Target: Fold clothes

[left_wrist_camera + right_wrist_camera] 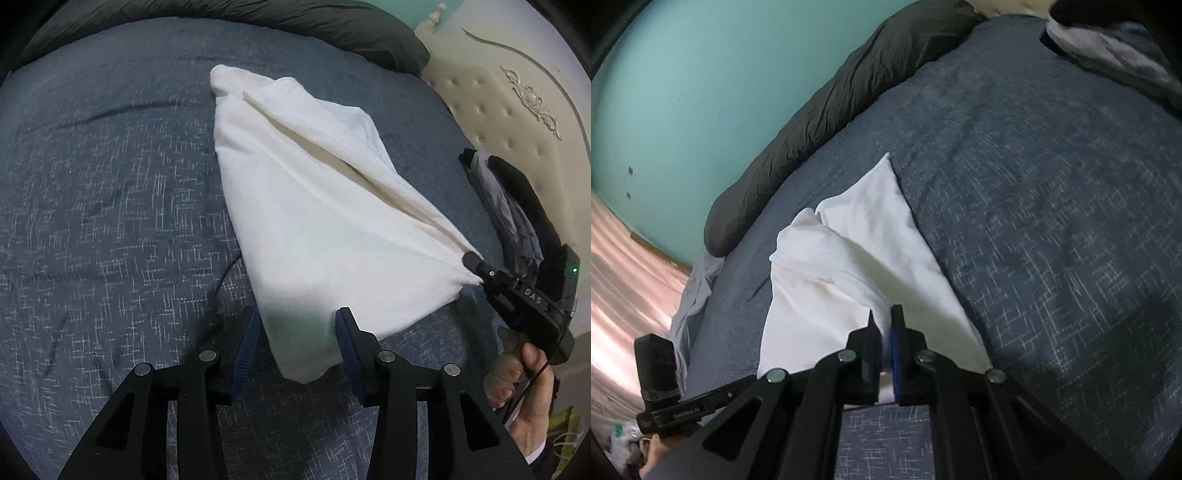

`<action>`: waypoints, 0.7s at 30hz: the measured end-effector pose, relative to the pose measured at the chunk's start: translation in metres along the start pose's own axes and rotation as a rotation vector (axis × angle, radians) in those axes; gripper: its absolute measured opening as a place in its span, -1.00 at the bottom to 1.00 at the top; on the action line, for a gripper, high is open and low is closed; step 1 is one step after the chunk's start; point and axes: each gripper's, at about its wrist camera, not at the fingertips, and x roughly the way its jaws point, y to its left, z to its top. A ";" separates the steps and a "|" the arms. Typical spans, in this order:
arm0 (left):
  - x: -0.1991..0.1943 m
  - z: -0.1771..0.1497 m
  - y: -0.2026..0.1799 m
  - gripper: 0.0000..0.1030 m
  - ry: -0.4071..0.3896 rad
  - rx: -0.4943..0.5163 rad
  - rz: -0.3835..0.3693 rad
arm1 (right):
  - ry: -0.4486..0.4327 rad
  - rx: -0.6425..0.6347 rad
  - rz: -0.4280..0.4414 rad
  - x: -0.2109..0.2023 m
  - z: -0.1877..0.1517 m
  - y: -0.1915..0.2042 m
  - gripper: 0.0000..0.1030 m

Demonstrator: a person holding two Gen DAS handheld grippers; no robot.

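Observation:
A white garment lies partly folded on the blue bed cover, with a long crease running along it. My left gripper is open, its blue pads either side of the garment's near corner, low over the bed. My right gripper is shut on the garment's right corner, pulling it to a point. In the right wrist view the right gripper pinches white fabric between its jaws, and the garment spreads away from it, bunched at its far end.
A dark olive rolled duvet lies along the bed's far edge by the teal wall. A pile of dark and grey clothes sits beside the cream tufted headboard. A hand holds the right gripper's handle.

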 end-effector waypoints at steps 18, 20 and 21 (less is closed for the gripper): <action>0.012 -0.038 -0.010 -0.09 -0.006 0.056 0.099 | 0.023 0.099 0.011 0.006 -0.001 -0.023 -0.93; 0.014 -0.037 -0.009 -0.10 -0.024 0.034 0.100 | 0.023 0.100 0.014 0.006 -0.001 -0.023 -0.93; 0.014 -0.038 -0.010 -0.10 -0.030 0.039 0.110 | 0.022 0.100 0.016 0.005 -0.001 -0.022 -0.93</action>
